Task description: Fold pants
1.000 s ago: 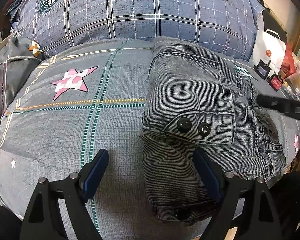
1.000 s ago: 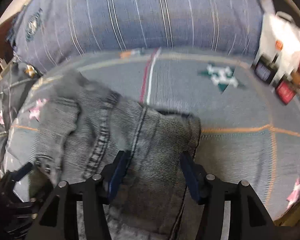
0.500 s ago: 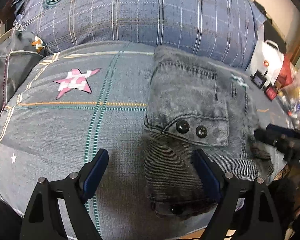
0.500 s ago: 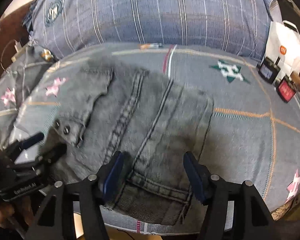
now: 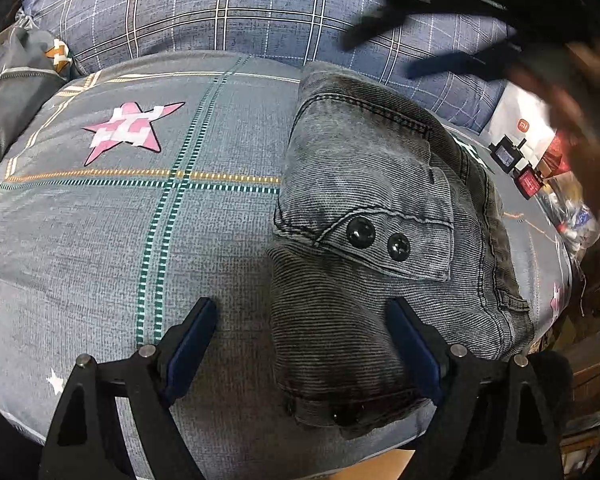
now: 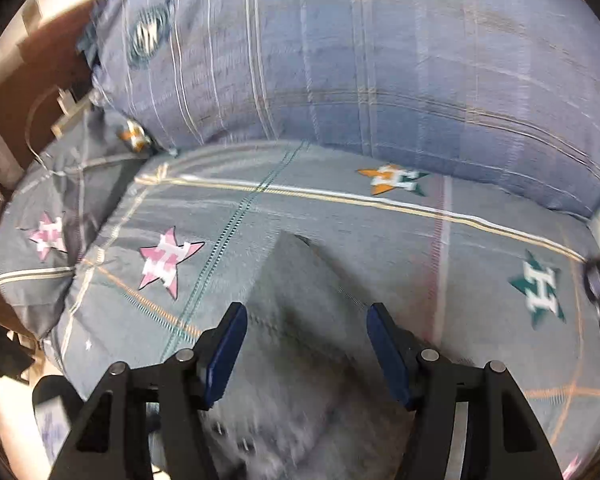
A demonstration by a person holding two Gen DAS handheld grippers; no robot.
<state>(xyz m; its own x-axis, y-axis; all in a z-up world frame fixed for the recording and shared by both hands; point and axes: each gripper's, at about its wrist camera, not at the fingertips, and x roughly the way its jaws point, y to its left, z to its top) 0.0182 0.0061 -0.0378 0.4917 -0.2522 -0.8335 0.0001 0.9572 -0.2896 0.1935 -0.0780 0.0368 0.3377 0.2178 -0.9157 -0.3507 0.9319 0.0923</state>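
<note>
Folded grey jeans (image 5: 380,220) sit near-right on the star-print bedsheet (image 5: 140,220), both the left gripper (image 5: 300,344) and right gripper (image 6: 304,344) wide open and empty; blurred right view, but a careless swipe probably unfolds the stack.

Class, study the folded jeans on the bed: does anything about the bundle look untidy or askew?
Yes. The jeans are folded lumpily: the two-snap pocket flap sits slanted, and the near end bunches and droops at the bedspread's edge.

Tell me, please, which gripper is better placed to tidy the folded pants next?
Probably the left gripper: it hangs open low beside the pants, one finger at their near corner. The right gripper appears lifted above them, its view blurred.
</note>
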